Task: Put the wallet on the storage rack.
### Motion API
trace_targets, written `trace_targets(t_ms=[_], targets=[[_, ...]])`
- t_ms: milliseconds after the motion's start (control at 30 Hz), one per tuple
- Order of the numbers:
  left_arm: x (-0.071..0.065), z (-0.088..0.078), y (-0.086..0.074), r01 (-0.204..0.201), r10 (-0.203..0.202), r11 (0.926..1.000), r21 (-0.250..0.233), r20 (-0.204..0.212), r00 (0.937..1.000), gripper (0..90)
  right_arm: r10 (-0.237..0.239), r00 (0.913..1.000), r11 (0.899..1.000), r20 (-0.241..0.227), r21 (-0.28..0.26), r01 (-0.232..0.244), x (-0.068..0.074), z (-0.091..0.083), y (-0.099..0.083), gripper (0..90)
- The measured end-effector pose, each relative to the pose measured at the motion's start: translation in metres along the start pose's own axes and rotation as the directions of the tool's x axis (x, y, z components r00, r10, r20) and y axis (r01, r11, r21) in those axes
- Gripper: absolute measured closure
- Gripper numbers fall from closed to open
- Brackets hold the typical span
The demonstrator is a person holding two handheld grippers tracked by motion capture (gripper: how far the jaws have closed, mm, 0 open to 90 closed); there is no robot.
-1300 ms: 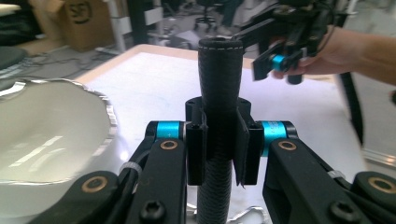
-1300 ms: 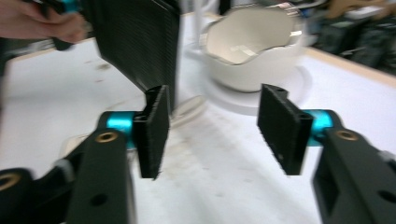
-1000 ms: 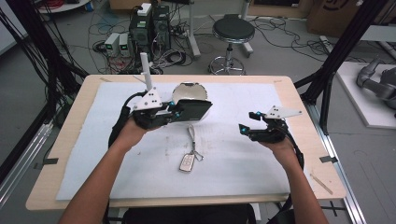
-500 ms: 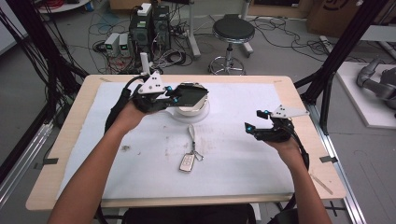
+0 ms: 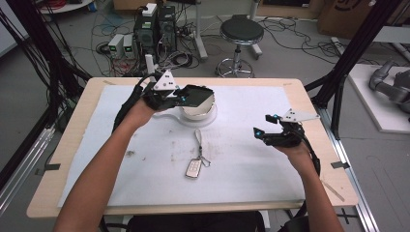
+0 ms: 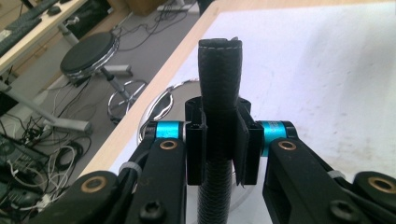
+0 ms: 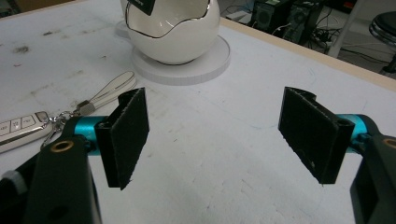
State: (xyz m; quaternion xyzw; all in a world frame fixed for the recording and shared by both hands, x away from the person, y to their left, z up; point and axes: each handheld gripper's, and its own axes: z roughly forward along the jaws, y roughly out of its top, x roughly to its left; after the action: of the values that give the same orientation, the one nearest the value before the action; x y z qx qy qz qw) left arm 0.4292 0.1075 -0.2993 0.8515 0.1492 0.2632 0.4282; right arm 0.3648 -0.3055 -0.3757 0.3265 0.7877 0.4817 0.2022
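Black wallet moved over bowl.

A wooden table is carrying a white mat. Lying on the mat are a white round base under an egg-shaped bowl, and a car key with its strap.

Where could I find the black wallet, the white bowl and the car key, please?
black wallet (image 6: pixel 218 84): left gripper view, its stitched upper end.
white bowl (image 7: pixel 180 39): right gripper view, its rounded side.
car key (image 5: pixel 193 168): high view, the fob's body.
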Motion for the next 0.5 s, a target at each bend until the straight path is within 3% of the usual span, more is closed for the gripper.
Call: trace_targets(t_ms=[233, 500], targets=[[0.007, 0.017, 0.008, -0.024, 0.024, 0.9985, 0.049, -0.002, 0.9997, 77.2, -0.001, 1.0000, 1.000, -0.005, 0.006, 0.001, 0.000, 0.002, -0.001, 25.1], [0.008, 0.035, 0.002, -0.042, 0.044, 0.9916, 0.122, -0.007, 0.9990, 77.1, 0.007, 1.0000, 1.000, -0.007, 0.002, -0.007, -0.002, 0.000, -0.003, 25.1]])
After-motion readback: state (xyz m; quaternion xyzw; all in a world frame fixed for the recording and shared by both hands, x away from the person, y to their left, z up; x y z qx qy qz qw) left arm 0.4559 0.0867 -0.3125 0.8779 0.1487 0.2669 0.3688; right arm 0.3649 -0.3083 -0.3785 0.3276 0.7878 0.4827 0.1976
